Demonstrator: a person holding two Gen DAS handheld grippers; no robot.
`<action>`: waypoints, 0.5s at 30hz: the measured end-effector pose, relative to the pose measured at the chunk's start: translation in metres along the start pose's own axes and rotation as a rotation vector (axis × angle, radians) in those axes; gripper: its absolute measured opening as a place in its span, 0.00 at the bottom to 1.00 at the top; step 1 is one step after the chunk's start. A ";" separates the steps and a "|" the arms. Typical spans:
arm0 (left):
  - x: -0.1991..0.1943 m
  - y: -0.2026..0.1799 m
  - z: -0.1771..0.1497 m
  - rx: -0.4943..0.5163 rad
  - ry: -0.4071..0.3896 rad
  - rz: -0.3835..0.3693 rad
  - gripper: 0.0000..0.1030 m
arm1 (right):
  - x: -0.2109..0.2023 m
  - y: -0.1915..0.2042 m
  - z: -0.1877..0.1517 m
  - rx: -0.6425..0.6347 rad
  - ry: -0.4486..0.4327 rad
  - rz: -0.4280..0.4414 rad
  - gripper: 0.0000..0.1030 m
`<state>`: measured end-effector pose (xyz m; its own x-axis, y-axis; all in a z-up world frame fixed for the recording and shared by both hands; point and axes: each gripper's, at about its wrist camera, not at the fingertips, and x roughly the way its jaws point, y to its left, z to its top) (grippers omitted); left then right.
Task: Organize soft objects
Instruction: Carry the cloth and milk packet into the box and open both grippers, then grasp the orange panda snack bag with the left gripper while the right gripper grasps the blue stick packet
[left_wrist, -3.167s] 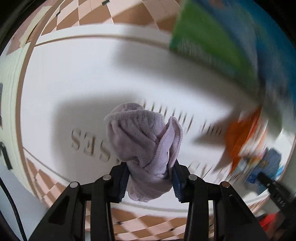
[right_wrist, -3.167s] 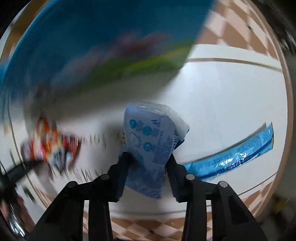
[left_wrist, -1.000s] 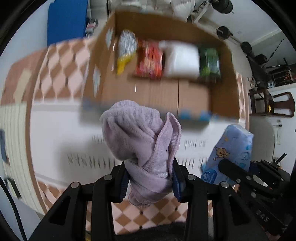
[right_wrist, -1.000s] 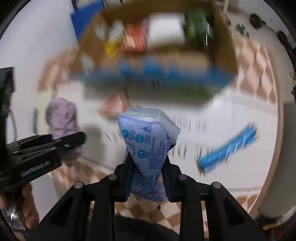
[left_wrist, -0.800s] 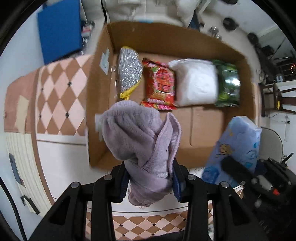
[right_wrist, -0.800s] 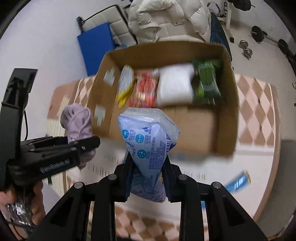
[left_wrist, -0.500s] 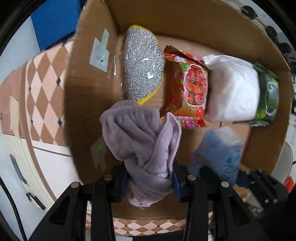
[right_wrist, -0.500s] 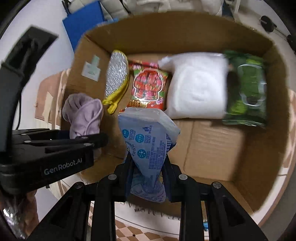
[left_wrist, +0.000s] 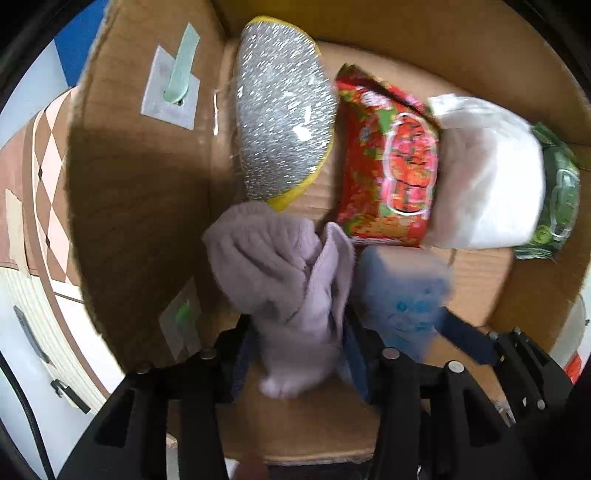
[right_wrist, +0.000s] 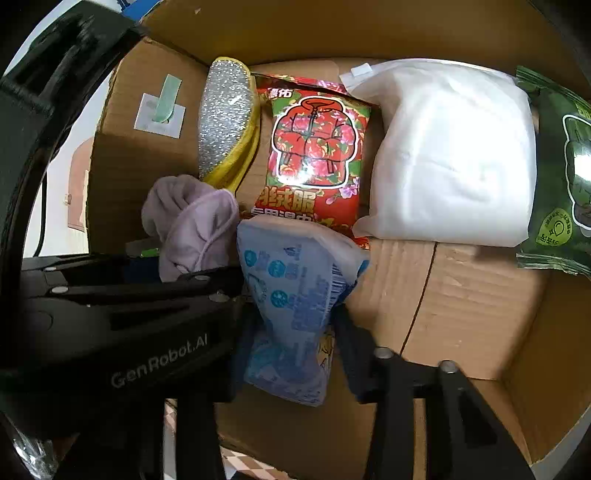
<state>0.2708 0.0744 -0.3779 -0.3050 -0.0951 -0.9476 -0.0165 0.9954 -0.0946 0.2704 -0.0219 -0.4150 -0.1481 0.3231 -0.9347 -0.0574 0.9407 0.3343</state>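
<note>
Both hand-held grippers reach down into the box (right_wrist: 461, 314). The left hand-held gripper (left_wrist: 299, 354) has just been opening its jaws, with the lilac cloth (left_wrist: 291, 280) between them; whether the pads press it I cannot tell. The right hand-held gripper (right_wrist: 295, 332) has also just been opening, and its pads stand clear of the blue pack (right_wrist: 291, 295) between them. Cloth and pack sit side by side at the box's 7 o'clock corner. Along the far wall lie a scourer (right_wrist: 225, 118), red pack (right_wrist: 314, 155), white bag (right_wrist: 450, 155) and green pack (right_wrist: 561, 173).
</note>
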 end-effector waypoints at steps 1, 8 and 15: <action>-0.005 -0.001 -0.003 0.003 -0.010 -0.006 0.47 | -0.003 -0.001 -0.001 0.001 -0.004 0.002 0.69; -0.050 -0.008 -0.036 0.027 -0.140 -0.021 0.84 | -0.043 -0.002 -0.013 -0.022 -0.053 -0.089 0.85; -0.093 -0.015 -0.094 0.031 -0.332 0.032 0.90 | -0.089 -0.003 -0.049 -0.023 -0.200 -0.233 1.00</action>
<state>0.2097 0.0698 -0.2593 0.0218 -0.0677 -0.9975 0.0190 0.9975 -0.0673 0.2357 -0.0589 -0.3272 0.0693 0.1150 -0.9909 -0.0896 0.9900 0.1087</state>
